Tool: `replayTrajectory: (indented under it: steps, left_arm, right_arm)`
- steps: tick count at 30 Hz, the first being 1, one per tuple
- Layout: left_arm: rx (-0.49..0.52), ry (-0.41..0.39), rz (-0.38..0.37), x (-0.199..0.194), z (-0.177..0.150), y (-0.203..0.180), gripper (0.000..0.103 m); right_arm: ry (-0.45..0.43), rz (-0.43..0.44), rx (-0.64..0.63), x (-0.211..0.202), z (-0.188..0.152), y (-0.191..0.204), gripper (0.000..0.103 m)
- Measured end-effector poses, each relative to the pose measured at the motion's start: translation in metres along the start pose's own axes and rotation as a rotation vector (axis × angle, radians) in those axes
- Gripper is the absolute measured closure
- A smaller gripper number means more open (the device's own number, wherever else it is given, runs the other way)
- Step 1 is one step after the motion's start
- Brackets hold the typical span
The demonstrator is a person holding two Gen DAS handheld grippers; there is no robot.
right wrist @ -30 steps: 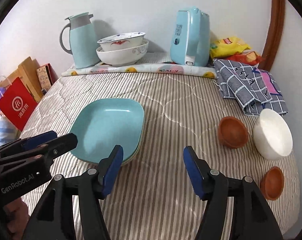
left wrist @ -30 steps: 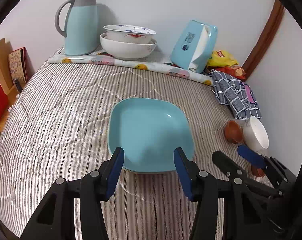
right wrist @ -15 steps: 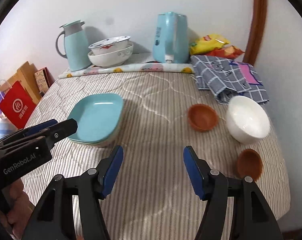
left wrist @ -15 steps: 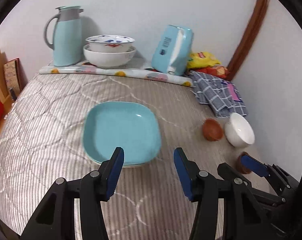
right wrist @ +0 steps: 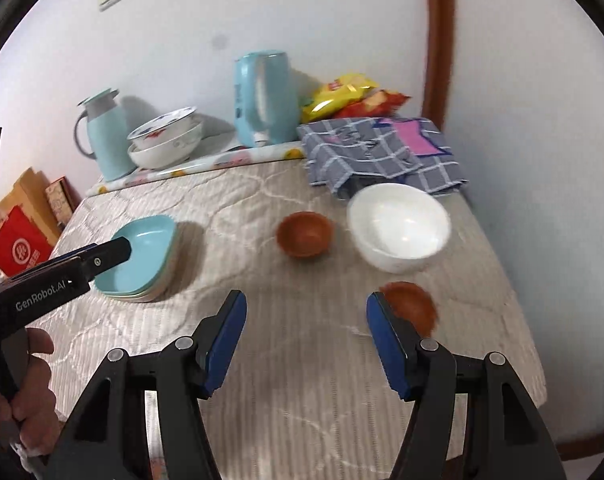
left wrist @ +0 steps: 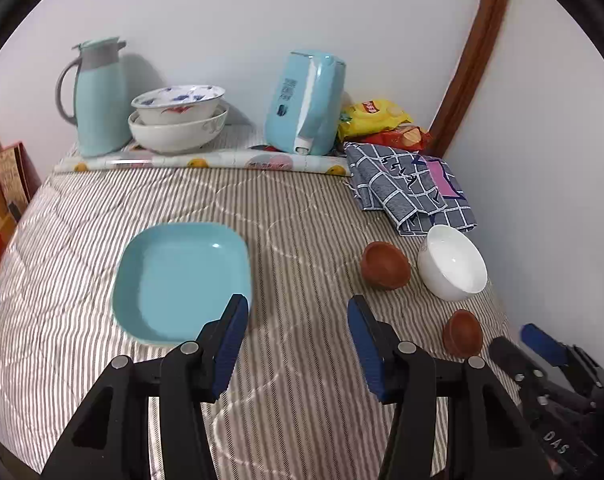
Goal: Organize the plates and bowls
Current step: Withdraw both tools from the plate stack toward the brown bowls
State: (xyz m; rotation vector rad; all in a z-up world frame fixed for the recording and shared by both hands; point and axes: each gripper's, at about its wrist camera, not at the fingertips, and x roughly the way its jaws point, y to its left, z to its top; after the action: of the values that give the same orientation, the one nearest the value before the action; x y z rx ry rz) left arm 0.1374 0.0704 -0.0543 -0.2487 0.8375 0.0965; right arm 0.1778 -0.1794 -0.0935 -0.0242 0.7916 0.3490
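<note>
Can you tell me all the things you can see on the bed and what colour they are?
square plates: a small stack, light blue on top, left side of the striped cover
small bowls: two, brown, on the right, apart from each other
white bowl: one, white, right of the farther brown bowl
patterned bowls: two, white with blue and red, stacked at the back
jug: one, light blue with grey handle, back left
kettle: one, light blue, back middle
checked cloth: one, grey-blue, back right
snack bags: yellow and red, by the wall
left tongs: black with blue pads, open, empty
right tongs: same, open, empty
hand: holding the left tongs' handle
</note>
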Motion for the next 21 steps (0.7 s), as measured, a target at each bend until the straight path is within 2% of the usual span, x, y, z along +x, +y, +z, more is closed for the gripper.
replayTrajectory:
  steps: [5, 13, 21]
  left_arm:
    - [0.016, 0.005, -0.025, 0.009, 0.003, -0.021, 0.053]
    - [-0.007, 0.023, -0.034, 0.027, 0.006, -0.039, 0.053]
    - [0.02, 0.036, -0.023, 0.048, 0.013, -0.052, 0.053]
  right_arm:
    - [0.004, -0.043, 0.054, -0.003, 0.001, -0.036, 0.041]
    - [0.006, -0.104, 0.071, -0.002, -0.005, -0.069, 0.041]
    - [0.026, -0.11, 0.107, 0.015, -0.008, -0.097, 0.041]
